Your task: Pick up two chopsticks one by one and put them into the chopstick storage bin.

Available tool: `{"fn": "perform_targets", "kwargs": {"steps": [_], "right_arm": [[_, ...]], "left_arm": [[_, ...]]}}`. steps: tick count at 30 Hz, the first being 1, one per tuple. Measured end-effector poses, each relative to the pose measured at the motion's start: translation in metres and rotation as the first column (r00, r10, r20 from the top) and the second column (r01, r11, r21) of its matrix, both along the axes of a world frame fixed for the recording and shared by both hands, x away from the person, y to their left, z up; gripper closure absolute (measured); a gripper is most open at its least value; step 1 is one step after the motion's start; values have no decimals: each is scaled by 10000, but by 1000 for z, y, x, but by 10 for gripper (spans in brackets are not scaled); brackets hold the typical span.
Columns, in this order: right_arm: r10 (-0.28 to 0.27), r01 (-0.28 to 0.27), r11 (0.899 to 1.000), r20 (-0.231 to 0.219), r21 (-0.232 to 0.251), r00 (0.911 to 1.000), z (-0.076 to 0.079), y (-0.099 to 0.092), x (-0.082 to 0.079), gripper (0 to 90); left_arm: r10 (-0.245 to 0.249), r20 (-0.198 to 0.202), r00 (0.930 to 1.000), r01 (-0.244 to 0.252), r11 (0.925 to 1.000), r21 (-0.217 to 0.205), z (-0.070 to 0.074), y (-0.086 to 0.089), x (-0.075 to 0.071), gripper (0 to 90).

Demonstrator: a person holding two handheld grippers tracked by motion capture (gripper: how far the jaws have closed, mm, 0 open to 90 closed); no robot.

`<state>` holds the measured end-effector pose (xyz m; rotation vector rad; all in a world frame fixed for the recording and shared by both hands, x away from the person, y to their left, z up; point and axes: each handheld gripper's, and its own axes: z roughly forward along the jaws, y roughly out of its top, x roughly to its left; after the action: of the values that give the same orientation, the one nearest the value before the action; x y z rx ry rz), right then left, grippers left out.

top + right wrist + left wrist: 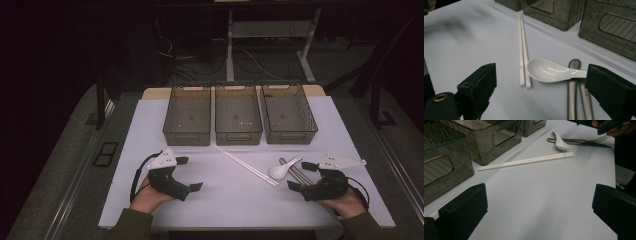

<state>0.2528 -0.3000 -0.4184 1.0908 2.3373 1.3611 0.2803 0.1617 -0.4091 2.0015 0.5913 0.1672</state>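
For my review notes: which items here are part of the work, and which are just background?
In play: white spoon, white chopsticks, metal cutlery, three grey bins, both open grippers.
Background: table legs, floor cables.

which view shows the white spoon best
The right gripper view: the white spoon lies close between that gripper's open jaws, bowl beside the chopsticks' ends. The left gripper view shows it small and far off; the high view shows it tiny.
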Motion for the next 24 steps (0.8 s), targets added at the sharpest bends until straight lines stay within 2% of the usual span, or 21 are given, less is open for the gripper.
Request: {"fn": "perform_targets", "kwargs": {"steps": [6, 11, 24], "right_arm": [[53, -53, 10000, -11, 55, 10000, 3, -1, 2, 102], [93, -90, 9998, -179, 181, 9998, 6, -3, 5, 103], [422, -414, 9988, -353, 247, 9985, 16, 8, 17, 103]], "left_arm": [[39, 31, 10000, -39, 10000, 87, 0, 2, -4, 0], [125, 35, 9999, -124, 9999, -85, 0, 3, -5, 0], [-140, 69, 9999, 140, 9999, 28, 1, -3, -4, 0]]}}
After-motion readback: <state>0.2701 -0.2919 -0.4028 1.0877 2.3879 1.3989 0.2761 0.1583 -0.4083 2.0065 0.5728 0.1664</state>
